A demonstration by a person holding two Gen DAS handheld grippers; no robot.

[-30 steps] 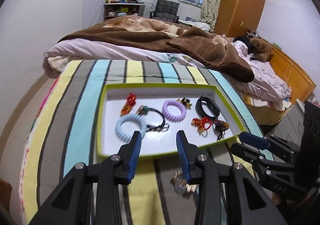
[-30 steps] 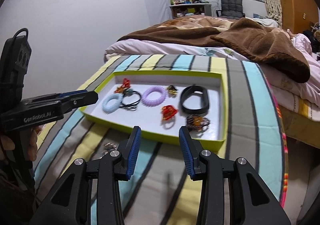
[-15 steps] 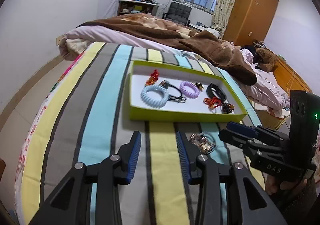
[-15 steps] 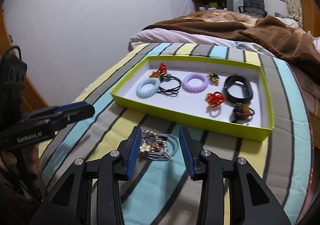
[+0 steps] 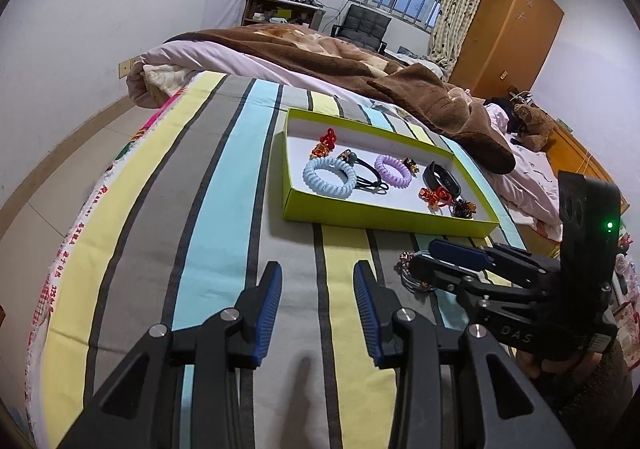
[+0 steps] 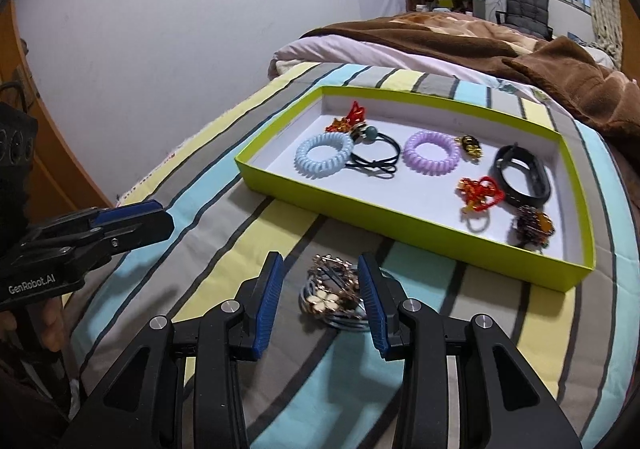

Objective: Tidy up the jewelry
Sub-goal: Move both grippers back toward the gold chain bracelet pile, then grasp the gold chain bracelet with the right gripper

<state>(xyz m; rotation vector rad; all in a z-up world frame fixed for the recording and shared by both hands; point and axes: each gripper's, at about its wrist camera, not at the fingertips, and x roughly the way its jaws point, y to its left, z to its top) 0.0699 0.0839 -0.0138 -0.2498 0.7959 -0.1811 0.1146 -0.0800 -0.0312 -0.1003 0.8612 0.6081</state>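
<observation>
The right hand-held gripper (image 6: 320, 289), marked "DAS", stands apart around a gold-flowered hair tie (image 6: 334, 297), seemingly untouched, on the bedspread just before the green tray (image 6: 404, 223); the left hand-held gripper (image 5: 318, 291), marked "GenRobot.AI", gapes empty.

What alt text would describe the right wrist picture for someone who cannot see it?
The right gripper has its open fingers either side of a gold flower bracelet bundle on a striped bedspread. Beyond lies a green tray of hair ties and bracelets; the left gripper is at left.
</observation>
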